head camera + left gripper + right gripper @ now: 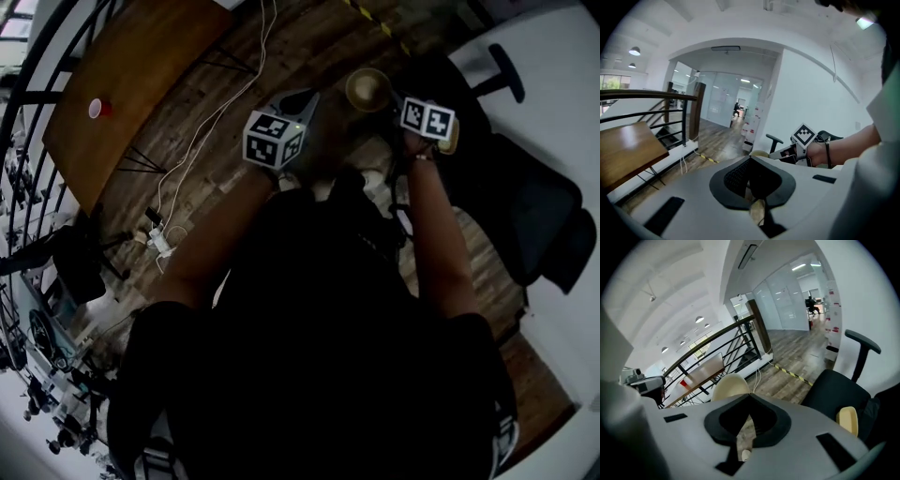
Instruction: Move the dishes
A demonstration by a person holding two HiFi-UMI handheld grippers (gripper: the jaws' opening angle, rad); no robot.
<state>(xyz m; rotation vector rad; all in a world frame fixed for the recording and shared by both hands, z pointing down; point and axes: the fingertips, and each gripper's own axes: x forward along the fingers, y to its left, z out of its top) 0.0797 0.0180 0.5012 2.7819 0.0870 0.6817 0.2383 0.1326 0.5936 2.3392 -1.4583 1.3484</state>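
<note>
Floor: wooden boards lay under everything, and both grippers hung above them rather than over a work surface. I judged that no dish was being handled at this moment.
Table: a wooden table stood by the railing, well apart from both grippers.
Chair: a black office chair stood near the right gripper, and its seat served as a resting place.
Left gripper: the left gripper was held out level in front of the body. Its jaws were pressed together with nothing between them, aimed into the room and not at any dish.
Right gripper: the right gripper was likewise closed tip to tip and empty. It was beside the left one and over the chair's edge.
Likely dish, larger: a round cream thing sat just beyond both jaw tips. Whether it was a bowl or a seat shell I could not tell, and its hollow looked dark and empty.
Likely dish, smaller: a flat beige piece lay on the chair seat, perhaps a plate parked there for pickup.
Cup: a red cup stood upright on the table, its contents hidden.
</note>
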